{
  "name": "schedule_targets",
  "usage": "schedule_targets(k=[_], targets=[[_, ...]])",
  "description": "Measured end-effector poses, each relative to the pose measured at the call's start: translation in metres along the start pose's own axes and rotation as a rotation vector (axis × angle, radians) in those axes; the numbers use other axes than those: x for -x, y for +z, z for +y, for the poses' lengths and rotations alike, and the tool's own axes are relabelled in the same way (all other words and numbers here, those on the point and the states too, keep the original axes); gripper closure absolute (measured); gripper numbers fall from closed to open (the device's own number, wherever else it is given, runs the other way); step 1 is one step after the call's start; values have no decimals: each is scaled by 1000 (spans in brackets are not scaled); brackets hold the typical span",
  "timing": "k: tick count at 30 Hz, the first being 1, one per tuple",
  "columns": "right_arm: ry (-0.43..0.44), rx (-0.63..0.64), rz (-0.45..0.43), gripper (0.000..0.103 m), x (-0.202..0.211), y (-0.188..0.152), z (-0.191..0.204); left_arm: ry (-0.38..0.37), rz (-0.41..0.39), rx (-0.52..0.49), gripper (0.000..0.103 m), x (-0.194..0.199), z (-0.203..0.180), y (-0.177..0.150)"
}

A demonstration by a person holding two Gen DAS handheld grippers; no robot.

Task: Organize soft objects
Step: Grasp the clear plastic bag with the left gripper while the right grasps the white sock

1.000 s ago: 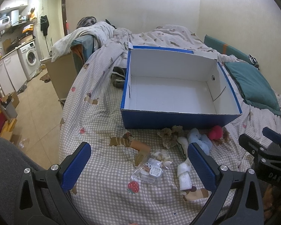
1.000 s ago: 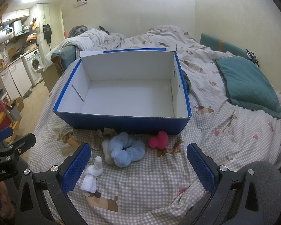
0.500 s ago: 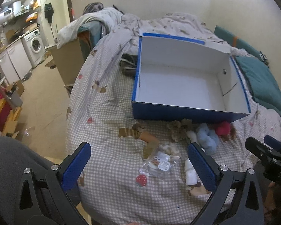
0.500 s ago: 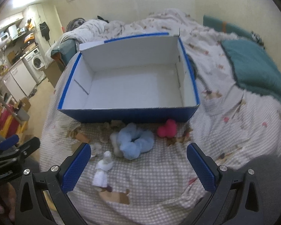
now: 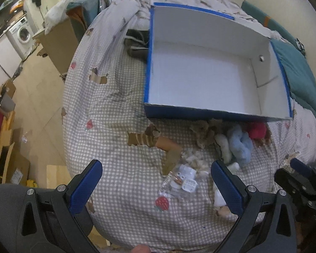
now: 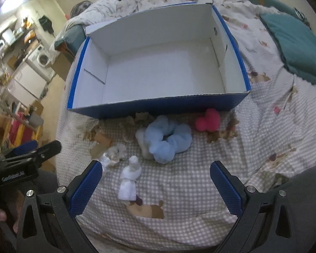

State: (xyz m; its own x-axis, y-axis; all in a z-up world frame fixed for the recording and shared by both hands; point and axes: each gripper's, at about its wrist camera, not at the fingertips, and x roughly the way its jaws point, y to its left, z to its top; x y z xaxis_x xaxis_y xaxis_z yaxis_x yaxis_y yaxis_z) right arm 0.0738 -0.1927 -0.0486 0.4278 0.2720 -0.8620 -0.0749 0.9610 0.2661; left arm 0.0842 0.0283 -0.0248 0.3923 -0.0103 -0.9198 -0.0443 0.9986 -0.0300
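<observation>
An empty blue box (image 5: pixel 210 113) (image 6: pixel 158 106) with a white inside lies on the checked bedspread. In front of it sit a light blue scrunchie (image 6: pixel 168 140) (image 5: pixel 241 145), a red plush heart (image 6: pixel 207 120) (image 5: pixel 257 129), a cream scrunchie (image 6: pixel 117 152), a white knotted cloth (image 6: pixel 130 179) and a clear packet of small white items (image 5: pixel 183 182). My left gripper (image 5: pixel 155 186) hovers open above the packet. My right gripper (image 6: pixel 155 186) hovers open over the white cloth. Both hold nothing.
A teal pillow (image 6: pixel 292 42) lies right of the box, a dark garment (image 5: pixel 137 44) to its left. The bed's edge drops to the floor (image 5: pixel 42 109) on the left, with cardboard and a washing machine (image 5: pixel 21 35) beyond. The other gripper (image 6: pixel 27 160) shows at the left edge.
Both grippers have risen and tilted down, so the box and soft items are seen more from above. Nothing on the bed has moved.
</observation>
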Motion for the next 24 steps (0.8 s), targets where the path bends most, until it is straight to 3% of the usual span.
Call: schedule_targets(k=[3, 10, 18, 19, 21, 23, 24], targets=[[9, -29, 3, 0, -7, 2, -3, 9, 16, 46, 0, -13, 11, 1], [87, -75, 154, 0, -47, -3, -3, 3, 113, 110, 0, -43, 23, -7], [129, 5, 271, 31, -99, -21, 23, -6, 146, 105, 0, -58, 19, -9], [128, 16, 280, 41, -105, -21, 26, -5, 147, 100, 0, -58, 18, -10], [125, 29, 296, 48, -115, -22, 30, -22, 158, 77, 1, -61, 13, -12], [134, 31, 289, 67, -119, -22, 32, -47, 178, 51, 4, -62, 7, -15], [161, 25, 287, 68, -119, -22, 33, -52, 189, 34, 9, -64, 4, -17]])
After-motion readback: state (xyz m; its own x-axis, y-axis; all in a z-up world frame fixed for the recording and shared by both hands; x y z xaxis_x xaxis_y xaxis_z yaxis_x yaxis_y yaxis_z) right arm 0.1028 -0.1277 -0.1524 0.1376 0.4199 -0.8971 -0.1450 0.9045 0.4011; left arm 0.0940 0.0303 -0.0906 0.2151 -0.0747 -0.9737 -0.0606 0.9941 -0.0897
